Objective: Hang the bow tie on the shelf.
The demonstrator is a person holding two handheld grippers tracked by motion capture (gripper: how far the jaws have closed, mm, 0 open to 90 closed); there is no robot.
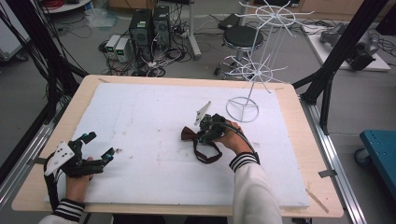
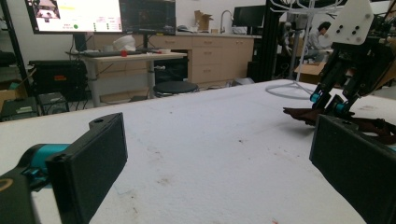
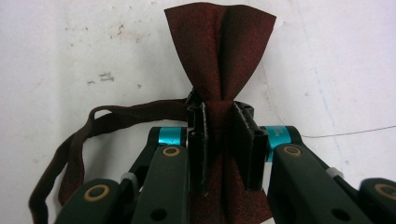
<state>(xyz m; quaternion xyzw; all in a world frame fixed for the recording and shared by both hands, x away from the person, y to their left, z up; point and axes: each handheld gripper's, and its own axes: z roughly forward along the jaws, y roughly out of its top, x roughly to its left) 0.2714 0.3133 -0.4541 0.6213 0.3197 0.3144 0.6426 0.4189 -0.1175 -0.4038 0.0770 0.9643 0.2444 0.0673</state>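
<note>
The dark red bow tie (image 3: 223, 56) lies on the white foam sheet (image 1: 154, 107) that covers the table, a little right of the sheet's middle and near the round base of the white wire rack (image 1: 243, 109), which stands toward the sheet's far right corner. The right gripper (image 3: 226, 140) has its two black jaws pressed against the tie's narrow knot, one on each side — a firm pinch at the centre, with the wings fanning out beyond and below the jaws. The tie's strap (image 3: 70, 154) loops away from the knot across the sheet, toward the person's side in the high view. The left gripper (image 1: 98, 145) rests well apart from the rack, near the sheet's near left corner — its jaws spread wide with nothing between them.
</note>
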